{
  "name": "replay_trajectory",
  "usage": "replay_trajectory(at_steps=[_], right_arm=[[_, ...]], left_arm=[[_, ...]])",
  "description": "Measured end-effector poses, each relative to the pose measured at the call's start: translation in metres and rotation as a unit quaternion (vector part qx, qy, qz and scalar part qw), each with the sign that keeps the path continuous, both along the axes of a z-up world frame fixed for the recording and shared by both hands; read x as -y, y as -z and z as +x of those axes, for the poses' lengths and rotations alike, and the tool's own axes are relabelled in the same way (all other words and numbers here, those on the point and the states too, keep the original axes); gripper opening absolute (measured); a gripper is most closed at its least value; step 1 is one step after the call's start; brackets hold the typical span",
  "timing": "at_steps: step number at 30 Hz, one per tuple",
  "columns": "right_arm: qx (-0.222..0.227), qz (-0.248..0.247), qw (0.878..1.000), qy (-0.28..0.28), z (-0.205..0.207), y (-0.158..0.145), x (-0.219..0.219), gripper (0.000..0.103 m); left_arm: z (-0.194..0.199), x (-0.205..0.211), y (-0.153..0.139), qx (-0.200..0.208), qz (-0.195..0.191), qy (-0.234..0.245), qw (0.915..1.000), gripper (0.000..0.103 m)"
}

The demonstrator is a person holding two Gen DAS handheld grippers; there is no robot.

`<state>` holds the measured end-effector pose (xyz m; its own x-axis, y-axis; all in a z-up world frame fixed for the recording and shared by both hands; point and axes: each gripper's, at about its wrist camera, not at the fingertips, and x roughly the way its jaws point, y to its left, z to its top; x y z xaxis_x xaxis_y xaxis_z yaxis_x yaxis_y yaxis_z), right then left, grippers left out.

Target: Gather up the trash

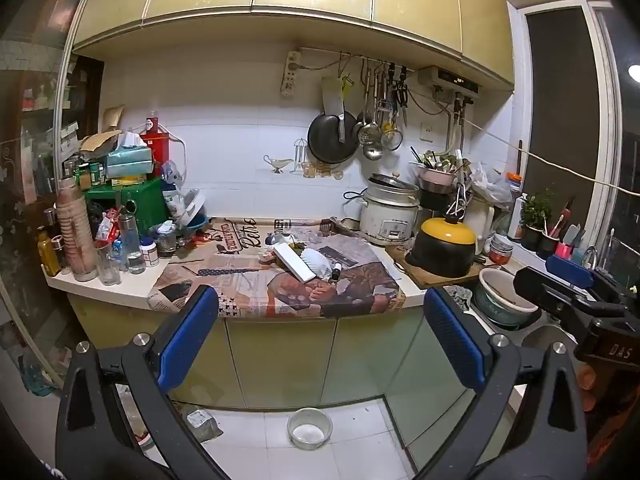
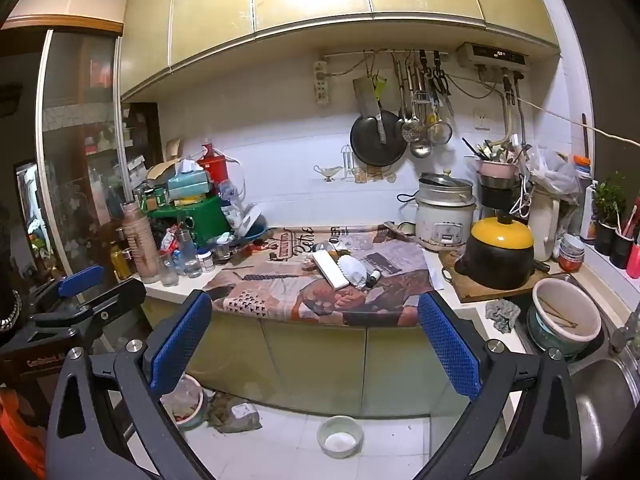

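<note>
Crumpled white wrapper (image 1: pixel 318 263) (beside a flat box (image 1: pixel 294 263)) lies untouched; both grippers gape empty.

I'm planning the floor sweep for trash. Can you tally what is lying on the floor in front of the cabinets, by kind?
Bowls: 2 (white bowl, bowl holding scraps)
Crumpled bag with a white label: 1
Total: 3

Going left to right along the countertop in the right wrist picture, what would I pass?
Stacked cups → green box → white flat box → rice cooker → yellow-lidded black pot → basin in sink.
</note>
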<state>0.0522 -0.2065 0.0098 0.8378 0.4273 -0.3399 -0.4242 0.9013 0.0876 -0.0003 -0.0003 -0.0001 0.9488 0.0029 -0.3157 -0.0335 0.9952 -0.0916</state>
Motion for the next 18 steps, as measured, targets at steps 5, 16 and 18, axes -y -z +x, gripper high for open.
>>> replay_trajectory(at_steps=[5,16,18], right_arm=[[-0.001,0.0,1.0,0.001,-0.002,0.0,-0.001,0.103],[-0.004,0.002,1.0,0.003,-0.001,0.002,0.004,0.103],[-0.005,0.001,1.0,0.003,0.0,0.002,0.003,0.103]], left_arm=[[-0.004,-0.002,0.001,-0.004,-0.019,0.001,0.9998,0.103],[0.002,-0.01,0.011,-0.019,-0.032,-0.002,0.9993,0.103],[0.003,-0.009,0.013,-0.019,-0.032,-0.003,0.9993,0.103]])
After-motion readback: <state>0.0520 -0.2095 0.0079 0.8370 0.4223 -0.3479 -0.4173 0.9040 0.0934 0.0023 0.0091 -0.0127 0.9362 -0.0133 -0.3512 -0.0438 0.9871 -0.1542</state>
